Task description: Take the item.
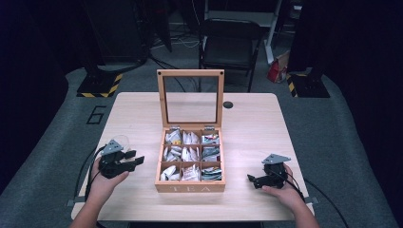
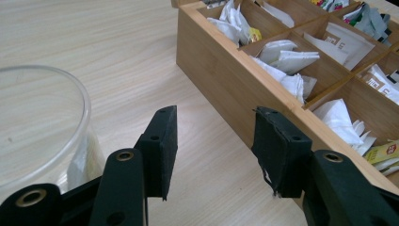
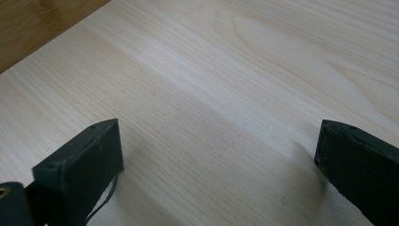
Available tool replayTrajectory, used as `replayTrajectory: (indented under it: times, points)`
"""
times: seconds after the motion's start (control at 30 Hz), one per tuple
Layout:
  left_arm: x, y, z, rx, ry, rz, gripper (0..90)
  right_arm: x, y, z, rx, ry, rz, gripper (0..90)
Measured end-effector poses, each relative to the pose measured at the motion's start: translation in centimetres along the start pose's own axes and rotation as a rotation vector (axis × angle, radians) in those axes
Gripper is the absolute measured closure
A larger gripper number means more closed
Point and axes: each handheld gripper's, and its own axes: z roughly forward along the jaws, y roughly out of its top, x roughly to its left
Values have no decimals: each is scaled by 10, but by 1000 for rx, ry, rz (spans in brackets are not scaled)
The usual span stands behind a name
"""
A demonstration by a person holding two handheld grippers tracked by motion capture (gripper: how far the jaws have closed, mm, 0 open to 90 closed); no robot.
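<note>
The table [image 1: 256, 123] is surfaced in pale, matt wood grain. The tea box [image 1: 190, 186] is made of smooth, warmer-toned wood, with a clear glazed lid [image 1: 191, 97]. Paper sachets [image 2: 287, 59] are seen inside. The jar [image 2: 42, 127] is clear and glossy. Gripper pads [image 2: 162, 141] are matt black.

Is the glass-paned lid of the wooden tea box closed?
No, the glass-paned lid stands upright behind the open wooden tea box, leaving its nine compartments of tea bags exposed.

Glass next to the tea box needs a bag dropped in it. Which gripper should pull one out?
Left, probably. The left gripper is open beside the clear glass and the tea box. The right gripper, also open, sits across the box from the glass.
</note>
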Motion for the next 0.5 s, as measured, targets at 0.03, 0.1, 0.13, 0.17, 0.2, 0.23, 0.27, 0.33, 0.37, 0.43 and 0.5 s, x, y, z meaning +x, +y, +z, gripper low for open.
replayTrajectory:
  times: [0.03,0.1,0.13,0.17,0.2,0.23,0.27,0.33,0.37,0.43,0.5]
  points:
    - [0,-1,1,3,2,0,498,0,0,0,0,0,0,9]
    - [0,-4,2,6,4,-10,496,0,0,0,0,0,0,9]
    - [0,-6,3,6,7,-8,496,0,0,0,0,0,0,9]
    - [0,-7,4,13,5,-12,496,0,0,0,0,0,0,9]
    - [1,-9,5,20,4,-4,496,0,0,0,0,0,0,9]
    - [0,-10,6,13,5,-11,496,0,0,0,0,0,0,9]
    - [1,-12,7,23,-1,-13,496,0,0,0,-1,0,0,9]
    - [2,-13,8,27,0,-12,496,0,0,0,0,0,0,9]
    - [2,-14,9,27,-2,-17,495,0,0,0,0,0,0,9]
    - [2,-16,10,31,0,-8,496,0,0,0,0,0,0,9]
    - [2,-18,12,37,-5,-15,496,0,0,0,0,0,0,9]
